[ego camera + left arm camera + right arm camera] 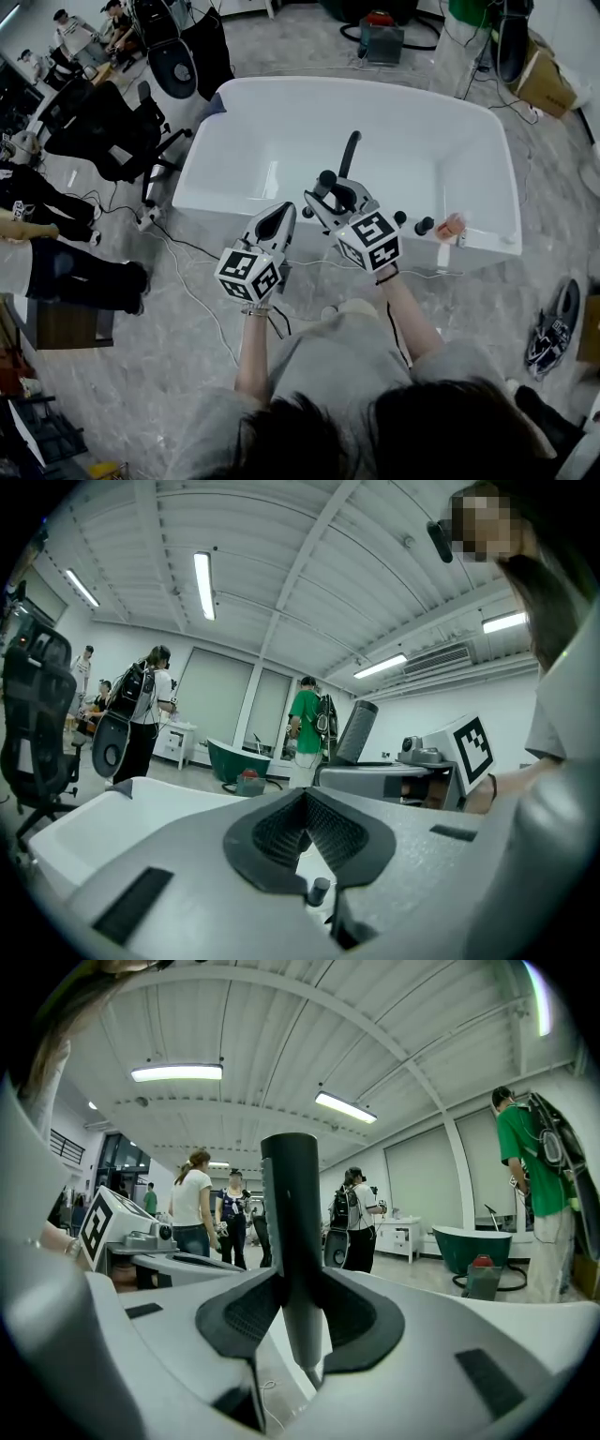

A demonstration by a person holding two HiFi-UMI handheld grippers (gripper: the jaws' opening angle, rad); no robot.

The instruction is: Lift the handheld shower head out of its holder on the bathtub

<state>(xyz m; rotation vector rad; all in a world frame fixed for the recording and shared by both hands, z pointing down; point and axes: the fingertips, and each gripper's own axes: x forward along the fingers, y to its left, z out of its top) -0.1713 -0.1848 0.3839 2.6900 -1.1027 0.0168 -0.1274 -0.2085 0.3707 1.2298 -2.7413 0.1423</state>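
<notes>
Shower head [291, 1213] is gripped upright between the pads of the right hand-held gripper [298, 1288]. Its dark handle is seen rising above the jaws, with the lower tip hanging just below them. In the head view, the shower head [349, 155] is held beyond the near rim of the white bathtub [281, 112], over the basin. The left hand-held gripper [305, 799] is carried just beside the right one, on its left. Its jaws are closed tip to tip, with nothing between them. A black knob [424, 225] is noted on the tub rim, right of the right hand-held gripper [328, 192]. A black office chair [112, 131] is noted well left of the left hand-held gripper [281, 214].
</notes>
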